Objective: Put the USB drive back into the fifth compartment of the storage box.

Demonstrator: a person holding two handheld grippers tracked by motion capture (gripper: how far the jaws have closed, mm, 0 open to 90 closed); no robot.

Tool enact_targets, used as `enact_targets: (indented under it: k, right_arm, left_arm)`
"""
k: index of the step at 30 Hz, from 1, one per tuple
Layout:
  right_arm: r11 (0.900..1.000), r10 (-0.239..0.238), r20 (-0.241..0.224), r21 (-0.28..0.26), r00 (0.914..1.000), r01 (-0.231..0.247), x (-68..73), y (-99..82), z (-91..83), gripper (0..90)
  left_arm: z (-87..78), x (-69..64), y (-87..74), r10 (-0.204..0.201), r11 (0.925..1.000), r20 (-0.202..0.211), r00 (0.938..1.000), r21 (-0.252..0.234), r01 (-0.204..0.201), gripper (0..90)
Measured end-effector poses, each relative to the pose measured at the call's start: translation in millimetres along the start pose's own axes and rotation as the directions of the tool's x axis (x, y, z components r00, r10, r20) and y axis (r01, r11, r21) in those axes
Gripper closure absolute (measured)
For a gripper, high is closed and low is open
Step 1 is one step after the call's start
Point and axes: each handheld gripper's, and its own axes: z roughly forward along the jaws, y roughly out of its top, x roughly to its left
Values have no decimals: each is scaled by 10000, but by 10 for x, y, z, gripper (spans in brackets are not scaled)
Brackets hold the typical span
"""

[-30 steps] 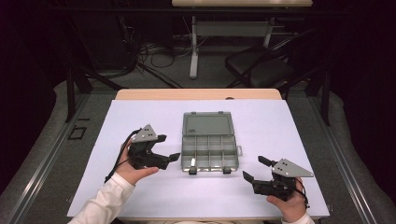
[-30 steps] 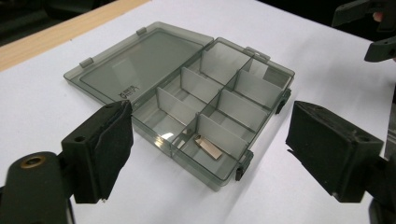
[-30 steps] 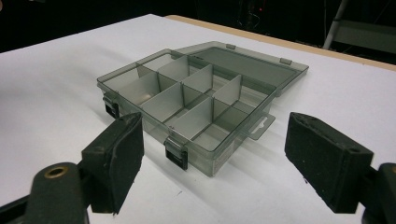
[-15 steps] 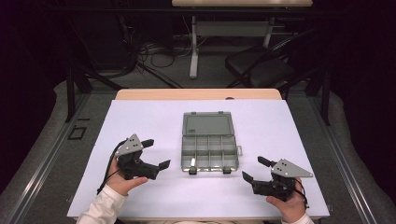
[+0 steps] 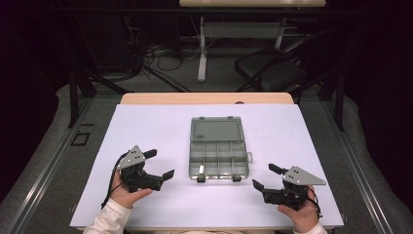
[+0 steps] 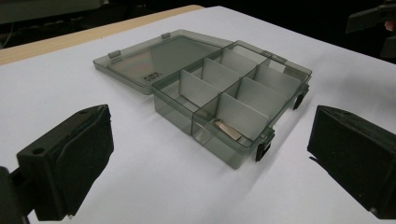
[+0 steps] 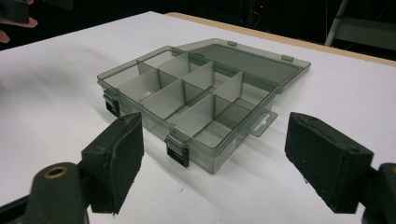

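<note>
A grey see-through compartment box [image 5: 217, 158] lies on the white table [image 5: 146, 126] with its lid [image 5: 216, 130] folded flat behind it. Dividers split it into several cells. A small shiny flat piece [image 6: 228, 129] lies in a near corner cell. My left gripper [image 5: 159, 164] is open, left of the box and apart from it, with nothing between its fingers. My right gripper [image 5: 263, 176] is open too, at the box's near right, also empty. The box [image 6: 224, 98] sits ahead of the left gripper [image 6: 210, 154]. The right gripper [image 7: 219, 163] faces the box's [image 7: 196, 98] latched front corner.
Two black latches [image 5: 200, 178] hang open on the box's front wall. A wooden strip [image 5: 207, 98] borders the table's far edge. Beyond it stand a chair [image 5: 272, 73] and a desk leg [image 5: 202, 53] on the floor, with cables nearby.
My left gripper has drawn back toward the near edge and slightly left, away from the box, staying open. The right gripper and the box have not moved.
</note>
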Motion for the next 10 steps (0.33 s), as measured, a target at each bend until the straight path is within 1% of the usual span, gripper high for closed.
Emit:
enact_targets:
  k: [3, 10]
  right_arm:
    - [10000, -13, -1, 1, 10000, 13, -2, 0, -2, 195]
    - [10000, -31, 25, 5, 10000, 31, -18, -1, -9, 195]
  left_arm:
    - [1, -3, -10, 79, 10000, -31, 10000, 17, -79, 6]
    - [3, 18, -36, 25, 10000, -93, 10000, -37, -25, 6]
